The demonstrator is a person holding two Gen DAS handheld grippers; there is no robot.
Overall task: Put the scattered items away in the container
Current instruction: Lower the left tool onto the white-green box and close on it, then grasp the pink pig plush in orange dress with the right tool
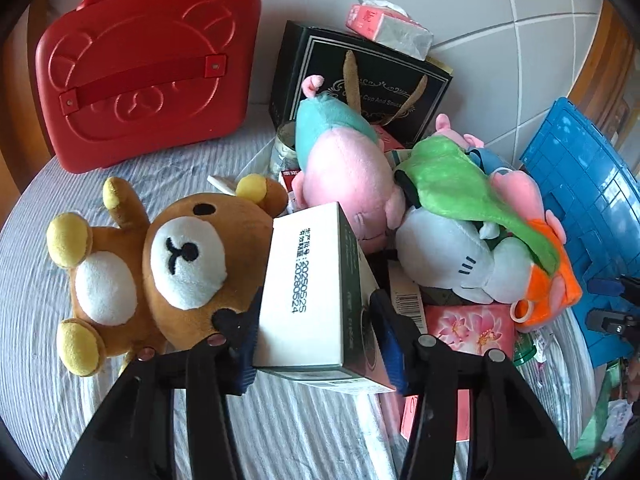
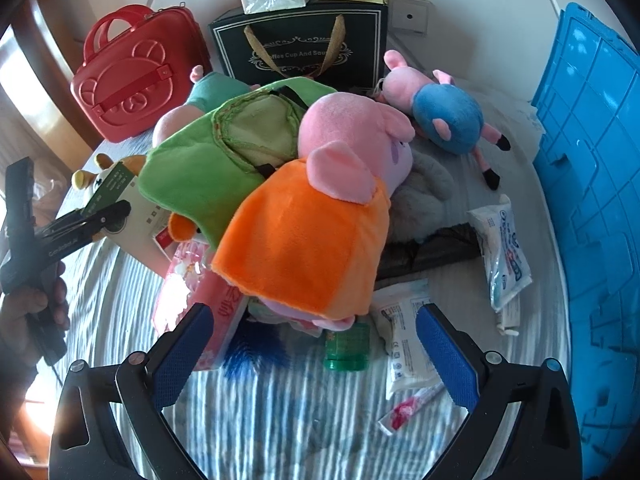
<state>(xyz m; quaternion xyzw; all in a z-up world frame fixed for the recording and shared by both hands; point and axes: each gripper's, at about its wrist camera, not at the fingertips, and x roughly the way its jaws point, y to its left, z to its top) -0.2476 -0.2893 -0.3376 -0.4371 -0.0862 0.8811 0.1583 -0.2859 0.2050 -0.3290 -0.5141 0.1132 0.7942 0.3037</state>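
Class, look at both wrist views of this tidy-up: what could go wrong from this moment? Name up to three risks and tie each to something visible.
1. The left gripper pinches the white and green box near one end only, so it may swing or slip when lifted.
2. The box leans against the brown bear; lifting could drag the bear along.
3. The open right gripper may catch the green bottle beneath the orange-dressed pig plush.
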